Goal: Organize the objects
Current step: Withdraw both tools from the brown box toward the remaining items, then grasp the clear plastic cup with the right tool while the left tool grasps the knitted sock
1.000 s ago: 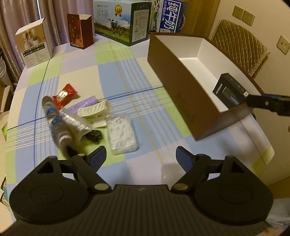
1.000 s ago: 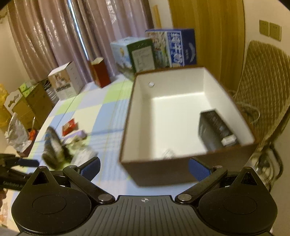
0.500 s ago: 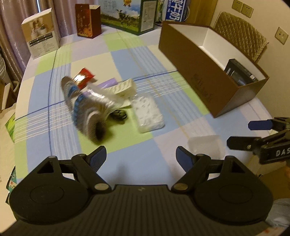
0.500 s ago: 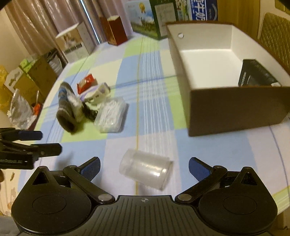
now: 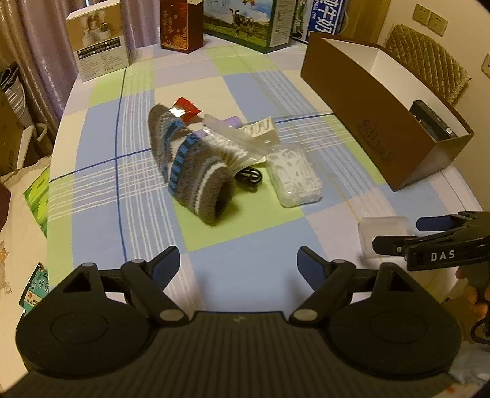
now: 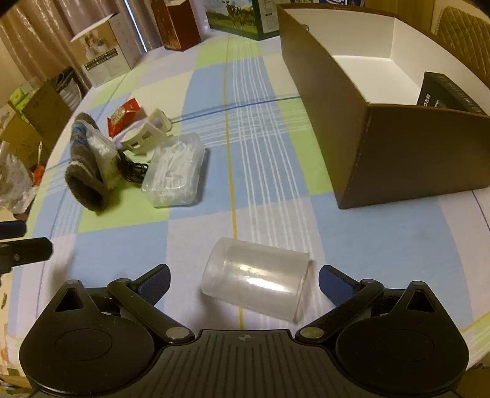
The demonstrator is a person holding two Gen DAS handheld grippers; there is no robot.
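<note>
A clear plastic jar lies on its side on the checked tablecloth, between the open fingers of my right gripper, which do not touch it. From the left wrist view that jar sits beside the right gripper. My left gripper is open and empty over bare cloth, short of a striped grey sock. Around the sock lie a red snack packet, a clear bag, a cream clip, a black cable and a clear box of white pieces.
A brown cardboard box with a white inside stands at the right and holds a black carton. Printed cartons line the table's far edge by the curtain. A quilted chair stands behind the box. The table edge runs close on the left.
Both grippers pulled back from the brown box toward the near side of the table. The right one sank over the clear jar; the sock pile now sits nearer the left gripper.
</note>
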